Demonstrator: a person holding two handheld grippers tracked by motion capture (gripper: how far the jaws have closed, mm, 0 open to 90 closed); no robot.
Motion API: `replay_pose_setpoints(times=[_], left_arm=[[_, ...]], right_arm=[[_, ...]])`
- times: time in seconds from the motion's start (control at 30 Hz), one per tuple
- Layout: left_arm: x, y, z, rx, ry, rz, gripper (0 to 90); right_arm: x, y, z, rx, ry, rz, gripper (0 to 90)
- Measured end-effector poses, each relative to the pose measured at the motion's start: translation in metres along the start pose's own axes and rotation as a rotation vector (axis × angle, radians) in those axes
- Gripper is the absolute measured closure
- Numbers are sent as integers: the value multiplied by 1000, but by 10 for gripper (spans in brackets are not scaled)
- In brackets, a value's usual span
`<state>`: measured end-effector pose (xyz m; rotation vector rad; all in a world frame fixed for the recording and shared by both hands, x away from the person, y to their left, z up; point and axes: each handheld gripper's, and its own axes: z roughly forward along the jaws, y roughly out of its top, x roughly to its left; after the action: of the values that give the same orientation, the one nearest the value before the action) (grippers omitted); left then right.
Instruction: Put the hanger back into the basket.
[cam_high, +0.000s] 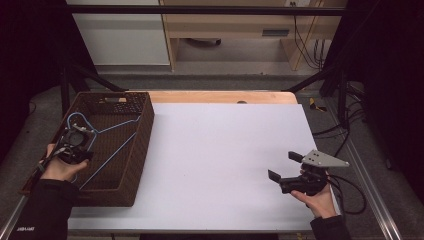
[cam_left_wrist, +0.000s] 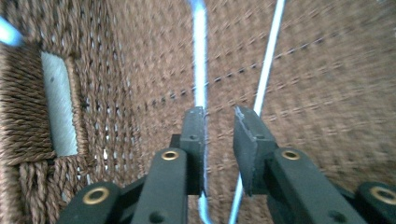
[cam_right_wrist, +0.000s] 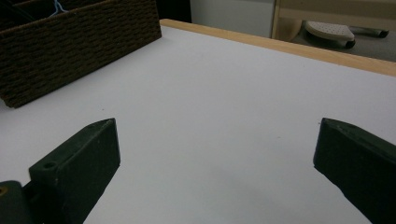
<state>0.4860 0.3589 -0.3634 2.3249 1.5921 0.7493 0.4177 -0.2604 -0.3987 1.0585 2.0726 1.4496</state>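
Here, we see the left gripper (cam_high: 75, 145) lowered inside the brown woven basket (cam_high: 142, 130) at the table's left side, where a blue wire hanger (cam_high: 107, 145) lies on the basket floor. In the left gripper view its jaws stand a little apart and pinch nothing: one blue wire (cam_left_wrist: 200, 60) runs under the left jaw, and a second wire (cam_left_wrist: 268, 60) passes beneath the right one. The right gripper (cam_high: 290, 172) hovers with jaws spread wide over the bare white table (cam_high: 220, 150), well apart from the basket.

We judge the step in hand to be a grasp on the hanger. To do it well, we choose a single wire, centre it in the gap, and sink the tips until they touch the weave before closing. Since the thin wire lies flat, a shallow approach risks sliding over it. We then lift straight up, keeping the hook clear of the basket wall (cam_left_wrist: 28, 121).
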Motion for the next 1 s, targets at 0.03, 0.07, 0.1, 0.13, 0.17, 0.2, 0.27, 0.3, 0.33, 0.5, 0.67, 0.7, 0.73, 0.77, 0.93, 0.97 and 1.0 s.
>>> replay_pose_setpoints(times=[0.03, 0.07, 0.1, 0.13, 0.17, 0.2, 0.27, 0.3, 0.33, 0.5, 0.67, 0.7, 0.73, 0.77, 0.93, 0.97, 1.0], left_arm=[[-2, -1, -5, -27, -4, -4, 693], [-4, -2, -10, -57, -7, -7, 677], [-4, -2, -10, -57, -7, -7, 653], [-6, -2, -16, -89, -7, -10, 653], [-12, -3, -27, -164, -25, -17, 601], [-15, -3, -33, -202, -33, -19, 572], [-24, -4, -43, -291, -67, -25, 518], [-24, -4, -43, -291, -67, -25, 497], [-32, -4, -51, -368, -96, -28, 476], [-54, -5, -62, -501, -197, -10, 374], [-70, -6, -65, -561, -281, -4, 317], [-77, -7, -65, -594, -328, -5, 289], [-77, -7, -65, -594, -328, -5, 284], [-83, -9, -65, -625, -358, 1, 265], [-97, -12, -62, -665, -415, 18, 178], [-100, -13, -61, -676, -432, 19, 178], [-107, -15, -59, -687, -468, 32, 156]], right_arm=[[0, 0, 0, 0, -1, 0, 10], [0, 0, 0, -1, -2, 0, 10], [0, 0, 0, 0, 0, -1, 10], [0, 0, 0, 0, 0, -1, 10], [0, 0, 0, 0, 1, 2, 10], [0, 0, 0, 0, 0, 1, 10], [0, 0, 0, -4, -3, 2, 9], [0, 0, 0, -4, -3, 2, 9], [0, 0, 0, -8, -3, 3, 9], [0, 0, -1, -15, -6, 2, 6], [0, 0, -1, -19, -9, 3, 6], [0, 0, -2, -20, -10, 3, 6], [0, 0, -2, -20, -10, 3, 6], [0, 0, -2, -22, -9, 5, 6], [0, 0, -2, -24, -11, 5, 5], [0, 0, -2, -24, -11, 5, 5], [0, -1, -2, -27, -11, 10, 5]])
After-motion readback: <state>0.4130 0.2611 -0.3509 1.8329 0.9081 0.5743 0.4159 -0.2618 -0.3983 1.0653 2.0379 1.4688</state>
